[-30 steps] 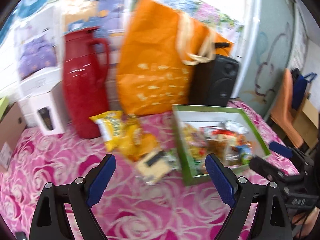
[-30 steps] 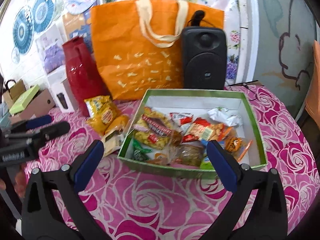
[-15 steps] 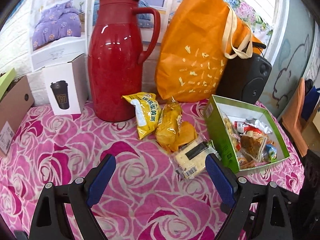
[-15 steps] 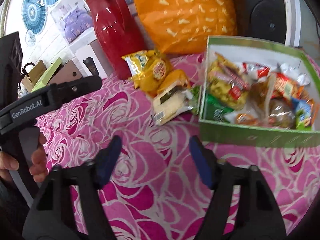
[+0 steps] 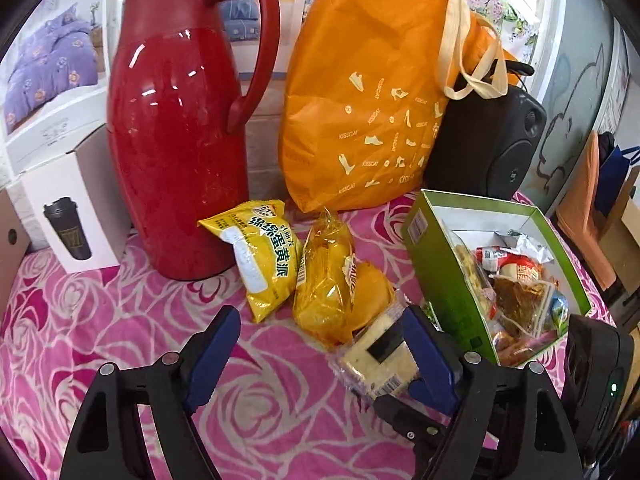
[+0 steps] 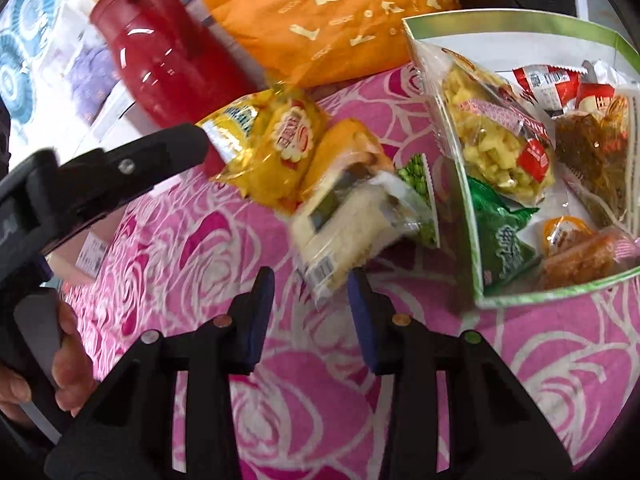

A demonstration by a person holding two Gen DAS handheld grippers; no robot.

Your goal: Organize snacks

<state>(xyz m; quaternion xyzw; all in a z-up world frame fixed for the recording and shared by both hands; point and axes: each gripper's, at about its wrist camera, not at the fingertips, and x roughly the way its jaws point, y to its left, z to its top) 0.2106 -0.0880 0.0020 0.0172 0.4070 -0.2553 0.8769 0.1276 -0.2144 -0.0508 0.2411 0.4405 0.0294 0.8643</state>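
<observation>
Both grippers have dropped closer to the loose snacks since half a second ago, and the right gripper (image 6: 310,312) has narrowed its fingers. They are still parted, empty, just short of the near end of the pale cracker packet (image 6: 344,226), which lies on the pink rose tablecloth (image 6: 304,400). The left gripper (image 5: 320,344) is spread wide with nothing in it; its right finger (image 5: 428,356) overlaps the same cracker packet (image 5: 380,356) in that view. Behind it lie a clear orange-yellow snack bag (image 5: 326,280) and a yellow egg-yolk pie packet (image 5: 260,256). A small green pea packet (image 6: 420,196) sits between the crackers and the green box (image 6: 476,248), which is packed with snacks. A red thermos jug (image 5: 176,132), an orange tote bag (image 5: 360,92) and a black speaker (image 5: 488,144) stand behind.
</observation>
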